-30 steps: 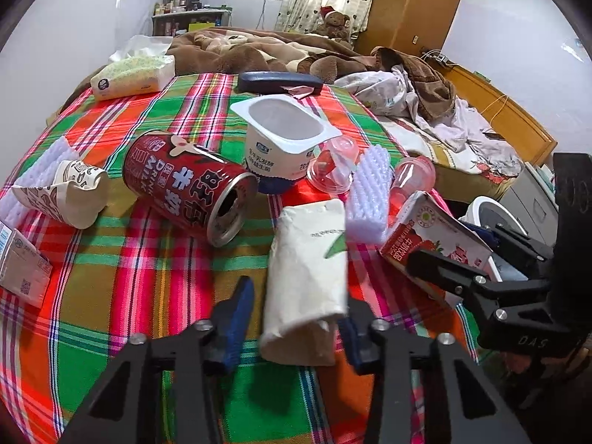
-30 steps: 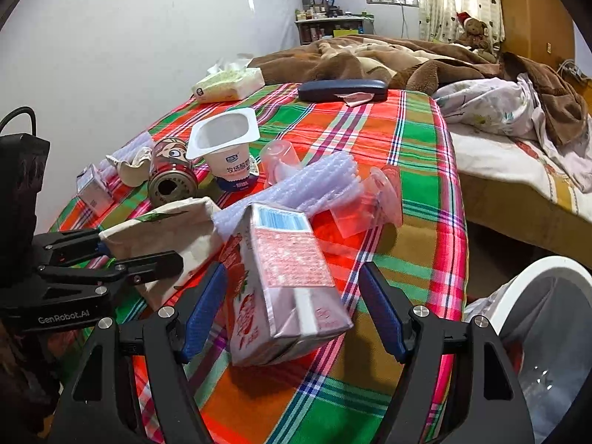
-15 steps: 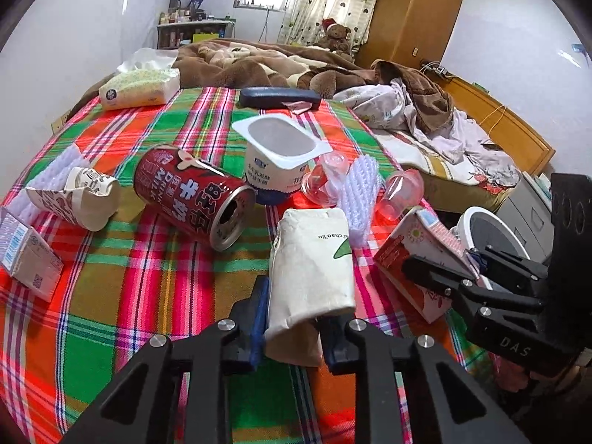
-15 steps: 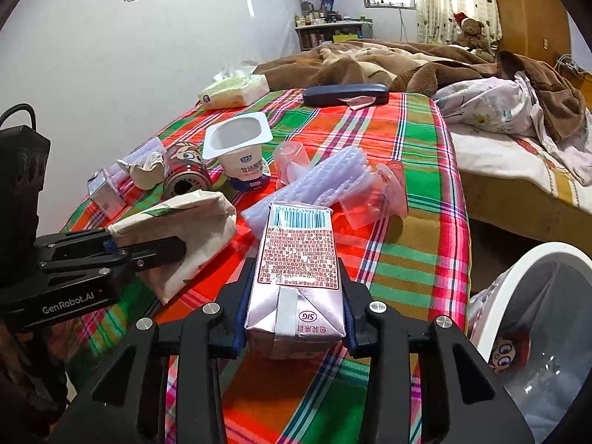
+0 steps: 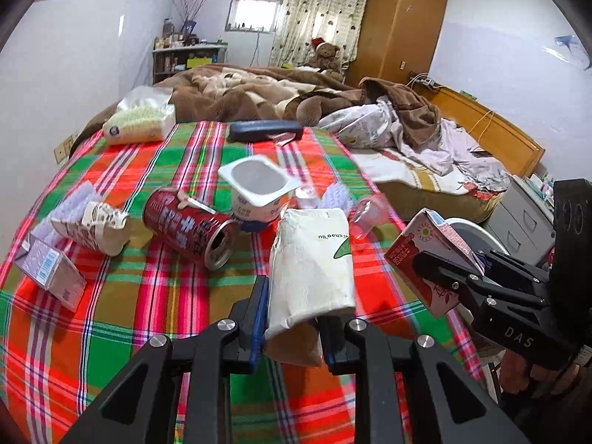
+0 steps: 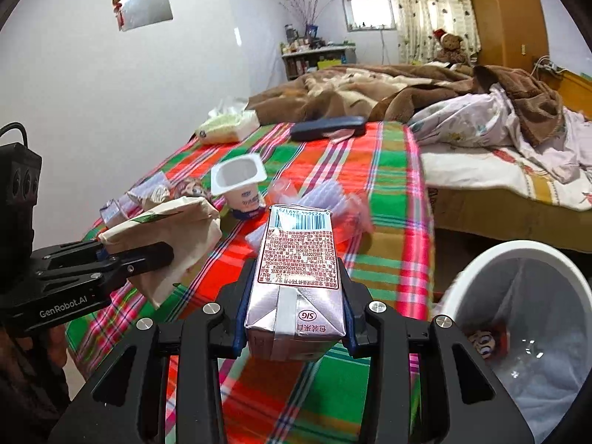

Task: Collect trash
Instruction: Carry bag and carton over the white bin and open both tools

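My left gripper [image 5: 292, 296] is shut on a flattened white paper cup [image 5: 310, 259] with a green mark, held clear above the plaid bedcover [image 5: 155, 318]. From the right wrist view the same cup [image 6: 174, 229] sticks out of the left gripper [image 6: 148, 255] at the left. My right gripper [image 6: 294, 288] is shut on a pink milk carton [image 6: 299, 259], barcode end pointing away, also lifted off the cover. In the left wrist view that carton [image 5: 425, 255] hangs at the right. A white bin [image 6: 481, 262] lined with a clear bag stands low at the right, beside the bed.
On the cover lie a red can [image 5: 188, 229], an open yoghurt pot [image 5: 259, 188], a crushed paper cup [image 5: 96, 229], a small carton [image 5: 48, 273] and clear plastic cups [image 5: 366, 211]. Further back are a tissue pack [image 5: 138, 124], a dark case [image 5: 264, 129] and rumpled blankets [image 5: 259, 88].
Both grippers closed on their items, the left on the paper cup, the right on the carton. Both then rose, lifting the items off the cover.
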